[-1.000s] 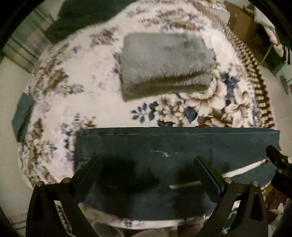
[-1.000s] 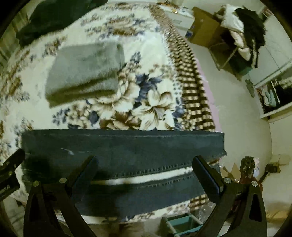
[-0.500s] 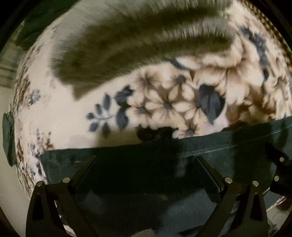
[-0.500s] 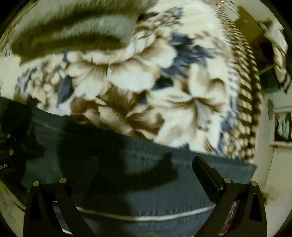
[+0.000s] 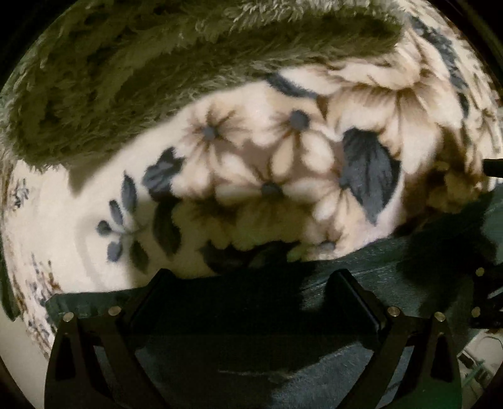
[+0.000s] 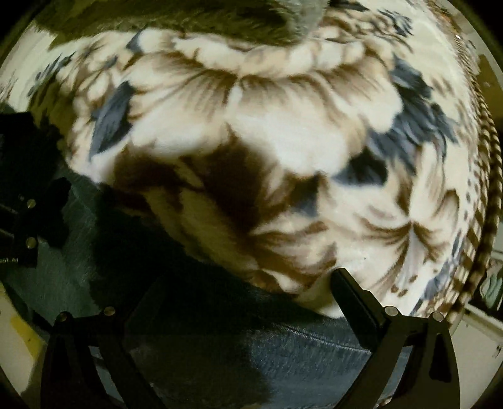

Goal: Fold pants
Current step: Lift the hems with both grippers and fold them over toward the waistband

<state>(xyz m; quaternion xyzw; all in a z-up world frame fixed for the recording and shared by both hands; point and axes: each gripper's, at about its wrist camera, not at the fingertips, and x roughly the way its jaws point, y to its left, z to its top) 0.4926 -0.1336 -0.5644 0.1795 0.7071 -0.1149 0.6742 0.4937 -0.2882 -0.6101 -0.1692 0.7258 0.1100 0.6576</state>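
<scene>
The dark blue-green jeans [image 5: 361, 270] lie flat on the flowered blanket [image 5: 283, 163], their far edge just past my fingertips. My left gripper [image 5: 251, 283] is open, low over the jeans near their left end. My right gripper [image 6: 248, 283] is open too, low over the jeans' far edge [image 6: 298, 343] further right. The right gripper's body [image 5: 484, 299] shows at the right edge of the left wrist view, and the left gripper's body [image 6: 22, 220] shows at the left edge of the right wrist view.
A folded grey fluffy garment [image 5: 157, 72] lies on the blanket just beyond the jeans, also in the right wrist view [image 6: 188, 15]. The blanket's brown checked border [image 6: 484, 195] runs along the right, with floor beyond.
Both grippers have dropped low and moved forward over the jeans toward their far edge; the blanket and grey garment now fill the views. Both stay open.
</scene>
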